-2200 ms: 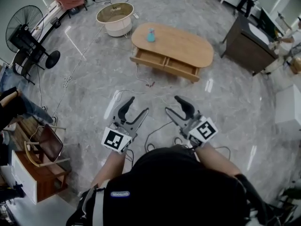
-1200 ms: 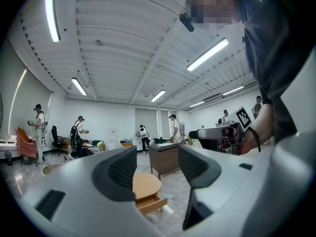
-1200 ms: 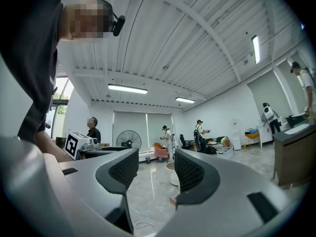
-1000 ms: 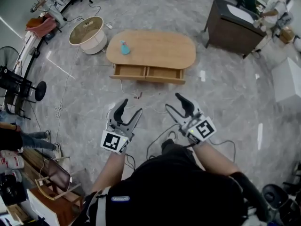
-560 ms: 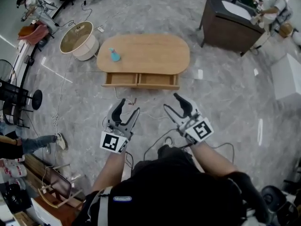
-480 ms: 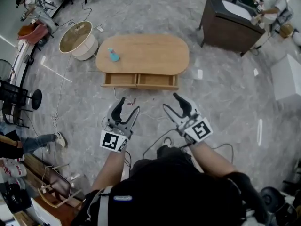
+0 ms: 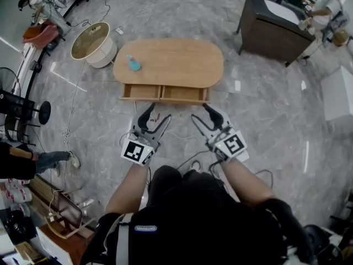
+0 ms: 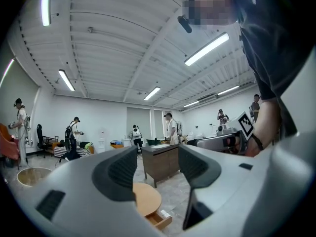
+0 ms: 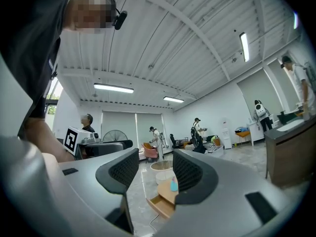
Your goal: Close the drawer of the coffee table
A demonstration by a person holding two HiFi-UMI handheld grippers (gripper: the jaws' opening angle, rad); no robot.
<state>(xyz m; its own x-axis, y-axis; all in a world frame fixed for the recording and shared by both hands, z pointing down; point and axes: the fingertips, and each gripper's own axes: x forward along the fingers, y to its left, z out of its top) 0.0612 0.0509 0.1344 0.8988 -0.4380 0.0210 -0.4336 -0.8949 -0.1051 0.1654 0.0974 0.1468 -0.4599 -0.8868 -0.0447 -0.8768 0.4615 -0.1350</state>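
Before coffee table (image 7: 168,62), drawer (image 7: 164,94) open; cable (image 7: 179,131) lying between; left hand-held gripper (image 7: 158,114), right hand-held gripper (image 7: 201,112) wide, empty.

Legible words, numbers, brands, signs: none.

1. Black-and-white square-patterned marker (image 7: 137,151), on the white cube of the left gripper (image 7: 159,112). In the head view it sits at about 8 o'clock from centre. It is a coded block pattern only, with no letters or digits. The same marker shows in the right gripper view at 9 o'clock.
2. Second black-and-white square-patterned marker (image 7: 233,144), on the white cube of the right gripper (image 7: 199,112). In the head view it sits at about 4 o'clock. It is also pattern only, and it shows in the left gripper view at 3 o'clock.
3. Small pale oblong label (image 7: 144,228), on the person's dark shirt. In the head view it sits near 6 o'clock. Its lettering is too small to read.
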